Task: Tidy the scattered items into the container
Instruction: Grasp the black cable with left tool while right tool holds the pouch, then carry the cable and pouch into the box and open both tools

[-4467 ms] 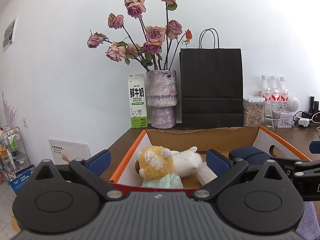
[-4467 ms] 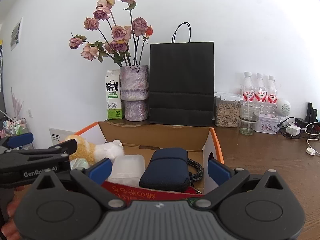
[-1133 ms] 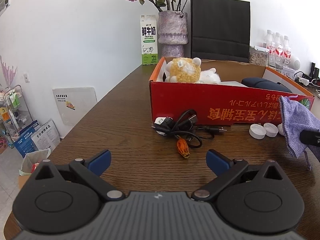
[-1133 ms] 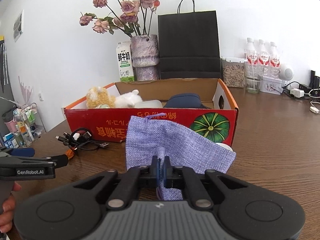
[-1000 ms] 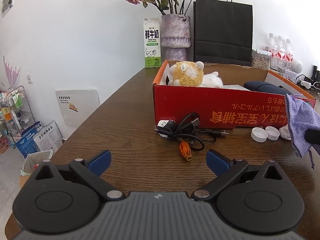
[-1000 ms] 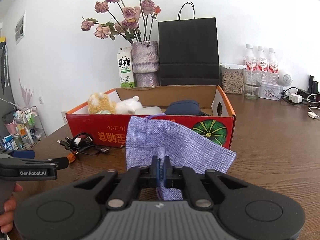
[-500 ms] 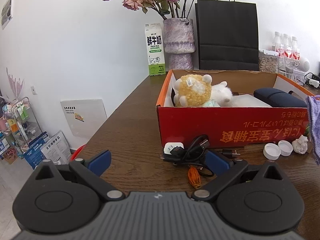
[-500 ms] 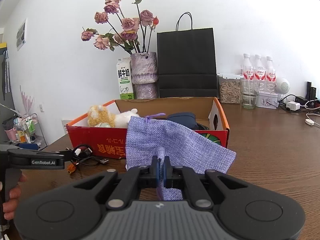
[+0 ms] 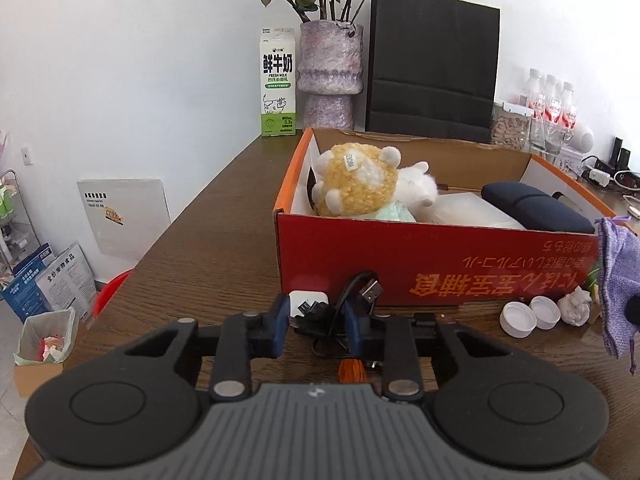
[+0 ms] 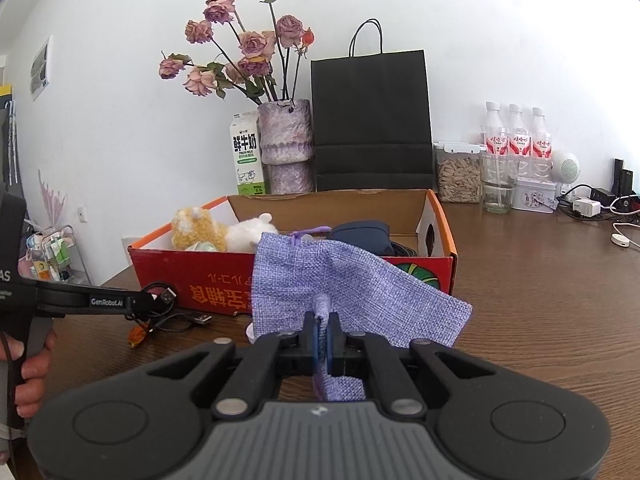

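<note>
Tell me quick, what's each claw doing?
Left claw: closed around the cable bundle.
Right claw: shut, holding the purple pouch.

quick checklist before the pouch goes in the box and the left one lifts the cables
1. Right gripper clamped on the purple pouch: ok.
2. Pouch clear of the table: ok, it hangs in front of the red box.
3. Free room in the box for the pouch: cannot tell; the plush toy, white pack and navy case fill what shows.
4. Left gripper around the cable bundle: ok, fingers on both sides.
5. Left grip firm: cannot tell, a gap remains.
6. Bottle caps picked up: not ok, they lie on the table.
</note>
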`<state>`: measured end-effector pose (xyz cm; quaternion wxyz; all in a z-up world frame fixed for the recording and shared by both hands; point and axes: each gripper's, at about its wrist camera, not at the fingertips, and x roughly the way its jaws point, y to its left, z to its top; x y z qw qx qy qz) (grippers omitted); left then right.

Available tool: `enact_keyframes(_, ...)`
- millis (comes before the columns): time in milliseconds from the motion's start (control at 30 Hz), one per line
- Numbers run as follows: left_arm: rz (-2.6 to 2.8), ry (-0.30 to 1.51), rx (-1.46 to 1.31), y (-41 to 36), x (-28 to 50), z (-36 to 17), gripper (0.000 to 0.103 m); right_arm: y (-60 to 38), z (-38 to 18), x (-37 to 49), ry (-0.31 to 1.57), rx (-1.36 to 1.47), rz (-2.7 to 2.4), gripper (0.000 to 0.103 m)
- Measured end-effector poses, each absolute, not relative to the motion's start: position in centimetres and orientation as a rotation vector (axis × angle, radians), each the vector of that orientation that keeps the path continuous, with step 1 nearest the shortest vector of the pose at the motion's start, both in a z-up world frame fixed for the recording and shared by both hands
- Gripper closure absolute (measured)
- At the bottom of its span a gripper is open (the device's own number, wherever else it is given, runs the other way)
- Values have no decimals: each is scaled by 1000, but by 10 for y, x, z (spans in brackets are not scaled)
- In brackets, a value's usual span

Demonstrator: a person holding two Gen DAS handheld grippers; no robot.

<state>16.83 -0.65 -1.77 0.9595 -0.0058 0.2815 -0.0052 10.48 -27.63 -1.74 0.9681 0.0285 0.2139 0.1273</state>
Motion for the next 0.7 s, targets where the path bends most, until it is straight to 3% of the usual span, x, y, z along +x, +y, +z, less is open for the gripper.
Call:
enact_keyframes(100, -5, 542, -25, -4, 160, -13, 80, -276, -17, 103, 429, 58, 260, 100)
enact_keyframes(700, -33, 337, -49, -7, 125, 37, 80, -272, 10, 92, 333, 44, 278, 100)
